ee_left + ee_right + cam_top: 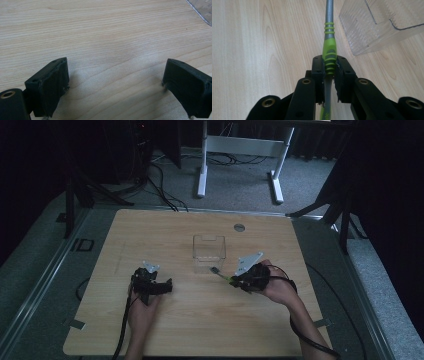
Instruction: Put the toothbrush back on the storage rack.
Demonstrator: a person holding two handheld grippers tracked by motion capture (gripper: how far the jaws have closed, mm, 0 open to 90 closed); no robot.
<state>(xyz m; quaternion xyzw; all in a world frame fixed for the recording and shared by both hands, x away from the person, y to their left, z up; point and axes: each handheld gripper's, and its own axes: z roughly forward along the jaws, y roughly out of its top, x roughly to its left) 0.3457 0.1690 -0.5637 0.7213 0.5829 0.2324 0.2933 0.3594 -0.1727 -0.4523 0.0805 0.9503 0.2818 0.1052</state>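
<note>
Left gripper (115, 82) low over bare table (100, 32), jaws wide, nothing between. Right gripper (329, 66) clamped on green-and-grey toothbrush (329, 47), shaft pointing ahead, just beside clear box (382, 27) standing mid-table (209, 251).

The table (105, 32) under the left gripper (115, 82) is pale wood-grain, smooth and faintly sheened. That gripper's pads (53, 85) look like matt black rubber, rough at the edges. Between the right gripper's (329, 70) pads, a toothbrush (329, 47) handle combines ribbed green rubbery grip with smooth grey plastic. Just beside it, the clear container (374, 25) is finely ribbed, glossy plastic.
</note>
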